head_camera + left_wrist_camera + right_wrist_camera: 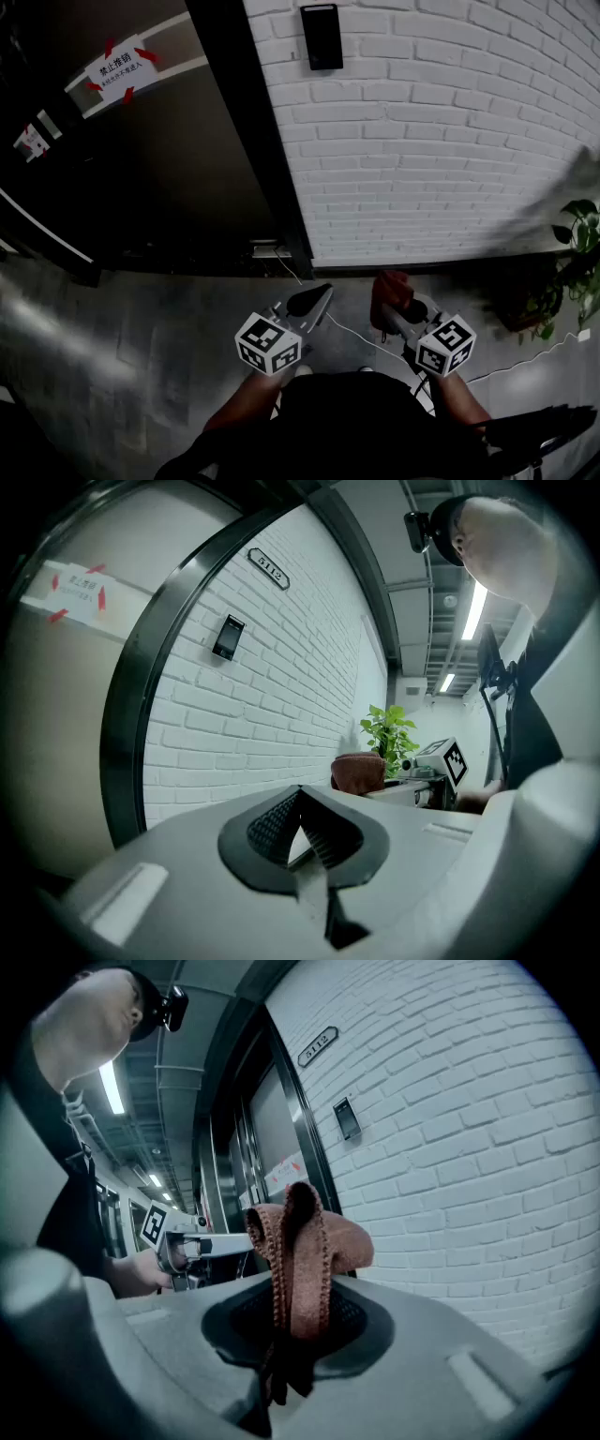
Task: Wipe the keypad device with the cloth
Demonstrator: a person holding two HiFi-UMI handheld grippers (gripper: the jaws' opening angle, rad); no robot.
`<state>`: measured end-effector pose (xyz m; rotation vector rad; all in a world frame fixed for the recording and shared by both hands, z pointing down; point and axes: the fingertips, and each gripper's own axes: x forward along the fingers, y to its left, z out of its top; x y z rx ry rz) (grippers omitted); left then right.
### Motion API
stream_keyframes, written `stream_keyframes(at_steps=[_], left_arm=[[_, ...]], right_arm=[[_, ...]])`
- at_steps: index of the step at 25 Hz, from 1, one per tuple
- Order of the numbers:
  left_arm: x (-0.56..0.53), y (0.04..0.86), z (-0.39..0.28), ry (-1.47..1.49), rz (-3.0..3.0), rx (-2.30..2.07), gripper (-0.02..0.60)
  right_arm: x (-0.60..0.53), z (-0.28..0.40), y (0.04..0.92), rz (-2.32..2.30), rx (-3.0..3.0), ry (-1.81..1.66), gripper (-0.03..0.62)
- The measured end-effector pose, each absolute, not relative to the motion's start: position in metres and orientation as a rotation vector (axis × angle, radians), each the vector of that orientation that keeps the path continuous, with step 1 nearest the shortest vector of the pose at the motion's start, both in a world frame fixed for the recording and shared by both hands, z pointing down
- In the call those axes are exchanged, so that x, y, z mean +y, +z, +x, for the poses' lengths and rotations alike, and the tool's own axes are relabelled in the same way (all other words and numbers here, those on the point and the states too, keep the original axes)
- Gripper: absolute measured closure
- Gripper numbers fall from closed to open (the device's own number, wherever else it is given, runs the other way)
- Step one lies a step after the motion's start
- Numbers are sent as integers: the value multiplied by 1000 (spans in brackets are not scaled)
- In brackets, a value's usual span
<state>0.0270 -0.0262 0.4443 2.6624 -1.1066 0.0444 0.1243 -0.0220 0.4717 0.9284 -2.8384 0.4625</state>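
Note:
The keypad device [322, 37] is a small black box mounted high on the white brick wall; it also shows as the keypad device [228, 637] and the keypad device [347, 1118]. My right gripper [392, 302] is shut on a folded reddish-brown cloth [298, 1251], which sticks up out of the jaws; the same cloth [392, 286] shows in the head view. My left gripper [319, 300] is shut with nothing in it, its dark pads [302, 829] pressed together. Both grippers hang low, well below the keypad.
A dark door frame [253, 141] stands left of the brick wall, with a taped paper notice [120, 67] on the door. A potted plant [574, 262] sits at the right by the wall base. A white cable [356, 342] lies on the grey floor.

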Motion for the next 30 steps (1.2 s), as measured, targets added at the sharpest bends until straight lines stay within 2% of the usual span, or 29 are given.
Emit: stream_keyframes(at_steps=[12, 21, 30], left_arm=[[-14, 460, 65, 95, 2601, -1202, 565], [-50, 457, 44, 80, 2636, -1148, 565], [-115, 451, -14, 98, 2735, -981, 565]], right_arm=[[-26, 164, 489, 824, -2847, 488, 534], [-57, 140, 491, 865, -2839, 482, 534], [-108, 80, 479, 1057, -2796, 452, 534]])
